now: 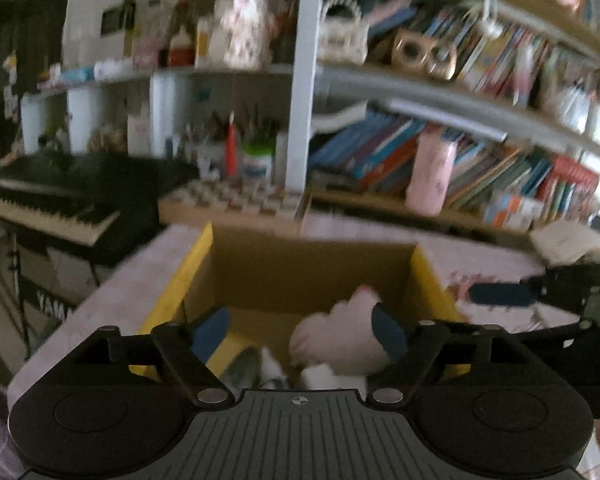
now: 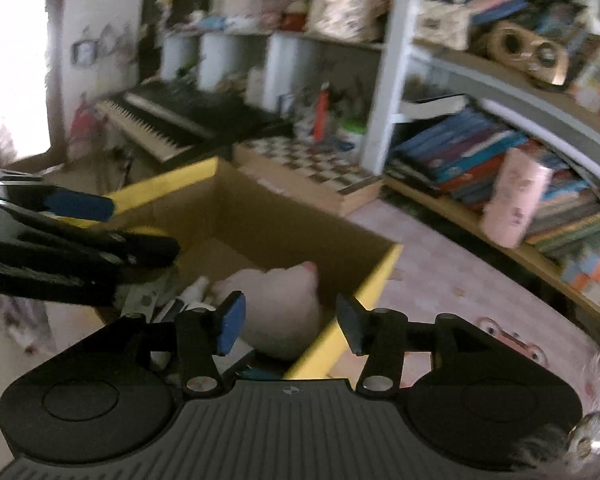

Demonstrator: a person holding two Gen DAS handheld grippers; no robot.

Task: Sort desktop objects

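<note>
My left fingers (image 1: 302,330) stand wide apart over the open box (image 1: 312,268) with nothing pressed between them. The pink plush (image 1: 340,332) lies inside, against the box's right wall, on top of a few small white and dark items I can't make out. One blue pad overlaps it in my left view, but I can't tell whether it touches.

My right fingers (image 2: 292,326) are about half open and empty, straddling the box's yellow near-right rim (image 2: 340,328), with the plush just beyond the left pad.

The plush looks light, soft and squashy. I judge it won't break or slip, but it will give under the pads, so I'd pinch deep across its fat middle, not a floppy edge. The box sits on the pink counter (image 2: 440,276) in front of the bookshelf (image 1: 440,92).
</note>
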